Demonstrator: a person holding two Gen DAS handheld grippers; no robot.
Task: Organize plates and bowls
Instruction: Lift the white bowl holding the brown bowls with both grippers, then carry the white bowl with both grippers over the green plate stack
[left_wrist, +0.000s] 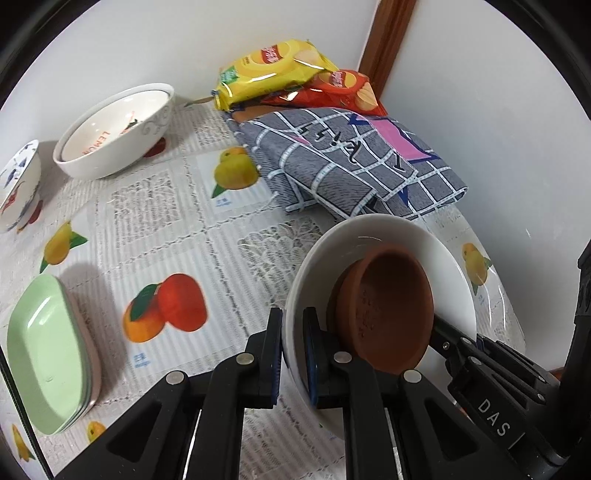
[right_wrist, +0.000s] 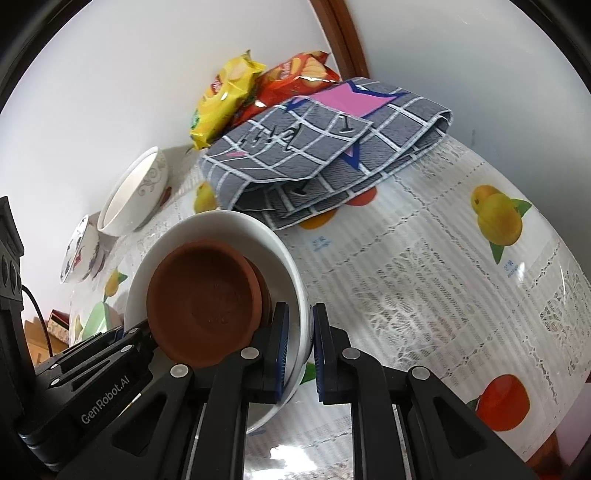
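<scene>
A: Start with the biggest thing.

B: The table (left_wrist: 207, 221), covered in a lacy cloth printed with fruit. At its far side, against the wall, lies a folded grey checked cloth (left_wrist: 343, 162), with a yellow snack bag (left_wrist: 269, 70) and a red snack bag (left_wrist: 336, 92) behind it, the yellow one lying partly over the red.

A: And the dishes?

B: The white bowl (left_wrist: 388, 243) is the one being handled. It is tilted on its side near the grey cloth, and both claws are on its rim. Inside it sit brown clay saucers (left_wrist: 384, 306), one nested in another, leaning against the bowl's wall.

A: How do the claws stand?

B: The left gripper (left_wrist: 293, 354) is clenched on the white bowl's rim, one finger outside the wall and one inside. The right gripper (right_wrist: 299, 350) grasps the opposite side of the rim the same way, wall between its blue pads.

A: Anything else on the table?

B: On the left side, well apart from the held bowl, a large white bowl with grey scrollwork (left_wrist: 114, 133) stands near the wall with another bowl nested in it. Just beside it is a smaller bowl painted in blue and red (left_wrist: 18, 184). Nearer the camera, at the left edge, lies a stack of green oblong plates (left_wrist: 48, 350).

A: Smallest?

B: The clay saucers are the smallest dishes in sight.
</scene>
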